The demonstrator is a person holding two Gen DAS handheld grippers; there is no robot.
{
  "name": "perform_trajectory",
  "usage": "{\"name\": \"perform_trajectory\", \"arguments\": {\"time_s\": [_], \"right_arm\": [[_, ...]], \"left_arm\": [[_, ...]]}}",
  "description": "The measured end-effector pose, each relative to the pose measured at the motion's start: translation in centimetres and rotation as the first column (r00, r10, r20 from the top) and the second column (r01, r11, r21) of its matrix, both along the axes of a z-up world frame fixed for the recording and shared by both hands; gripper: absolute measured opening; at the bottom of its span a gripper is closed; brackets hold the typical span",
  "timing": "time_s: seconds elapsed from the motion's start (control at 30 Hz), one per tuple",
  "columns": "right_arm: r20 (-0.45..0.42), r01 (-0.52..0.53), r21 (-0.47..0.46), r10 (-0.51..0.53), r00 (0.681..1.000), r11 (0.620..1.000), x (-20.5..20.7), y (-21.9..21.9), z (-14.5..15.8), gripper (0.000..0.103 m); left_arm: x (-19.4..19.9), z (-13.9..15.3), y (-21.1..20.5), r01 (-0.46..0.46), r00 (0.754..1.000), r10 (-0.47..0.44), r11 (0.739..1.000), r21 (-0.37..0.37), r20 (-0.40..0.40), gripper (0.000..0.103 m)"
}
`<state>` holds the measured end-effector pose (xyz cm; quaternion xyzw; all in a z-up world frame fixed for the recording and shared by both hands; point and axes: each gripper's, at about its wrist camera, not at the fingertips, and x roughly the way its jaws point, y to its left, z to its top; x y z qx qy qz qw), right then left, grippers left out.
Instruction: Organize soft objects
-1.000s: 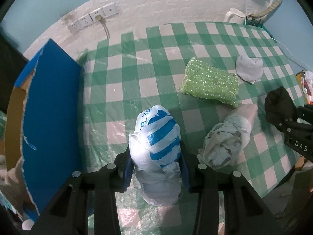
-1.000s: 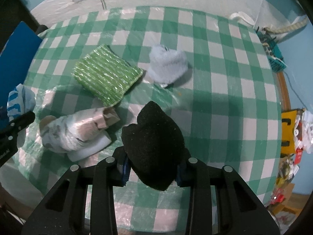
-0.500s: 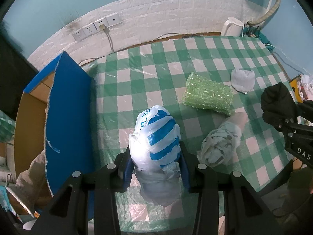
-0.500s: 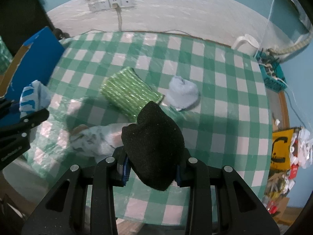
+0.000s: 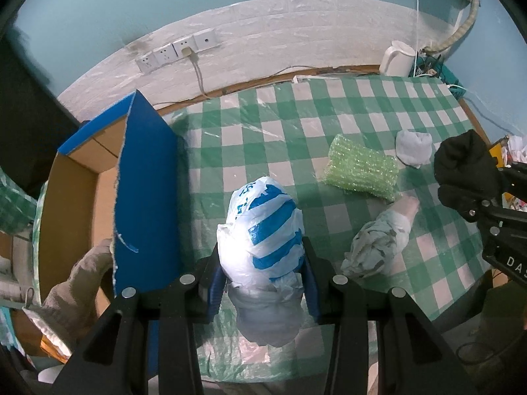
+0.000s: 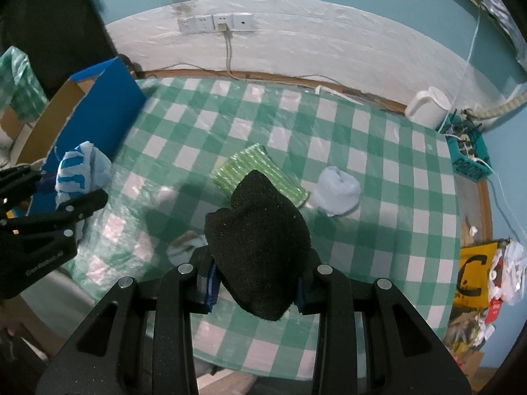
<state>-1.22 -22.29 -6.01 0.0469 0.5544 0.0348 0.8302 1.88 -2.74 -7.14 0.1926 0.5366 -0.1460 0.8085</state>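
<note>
My left gripper (image 5: 262,279) is shut on a white plastic bag with blue stripes (image 5: 263,230), held above the green checked table (image 5: 250,151). My right gripper (image 6: 255,283) is shut on a black knitted cloth (image 6: 260,243), also lifted off the table. In the left wrist view the black cloth (image 5: 464,171) and the right gripper show at the right edge. On the table lie a green bubble-wrap pad (image 5: 360,172), a pale blue rolled cloth (image 5: 413,146) and a crumpled wrapped bundle (image 5: 382,240). The left gripper with the striped bag (image 6: 79,171) shows at the left of the right wrist view.
An open cardboard box with blue outer walls (image 5: 145,177) stands at the table's left edge, with a beige cloth (image 5: 75,283) hanging at its near side. A white kettle (image 5: 397,57) and wall sockets (image 5: 178,51) are at the back. A teal basket (image 6: 467,154) sits right.
Both grippers have risen with their loads; the table objects look smaller and farther. The wall, the sockets and the inside of the box have come into view.
</note>
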Motion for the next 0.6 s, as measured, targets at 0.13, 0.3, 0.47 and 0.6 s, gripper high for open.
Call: {"name": "perform_trajectory", "arguments": {"time_s": [0.13, 0.3, 0.47, 0.6], "right_arm": [[0.015, -0.023, 0.005, 0.023, 1.0, 1.0, 0.5, 1.0, 0.7, 0.033], [0.034, -0.05, 0.014, 0.049, 0.998, 0.999, 1.2, 2.4, 1.6, 0.033], [0.049, -0.078, 0.024, 0.077, 0.996, 0.997, 1.9, 4.0, 2.4, 0.033], [0.057, -0.095, 0.028, 0.094, 0.994, 0.995, 2.5, 5.0, 2.8, 0.033]], "left_arm": [[-0.2, 0.8, 0.4, -0.003, 1.0, 0.003, 1.0, 0.0, 0.02, 0.041], [0.0, 1.7, 1.3, -0.023, 0.999, 0.023, 1.0, -0.005, 0.036, 0.041], [0.2, 2.4, 2.4, -0.048, 0.998, 0.049, 0.999, -0.018, 0.047, 0.041], [0.4, 3.0, 3.3, -0.066, 0.996, 0.068, 0.997, -0.026, 0.055, 0.041]]}}
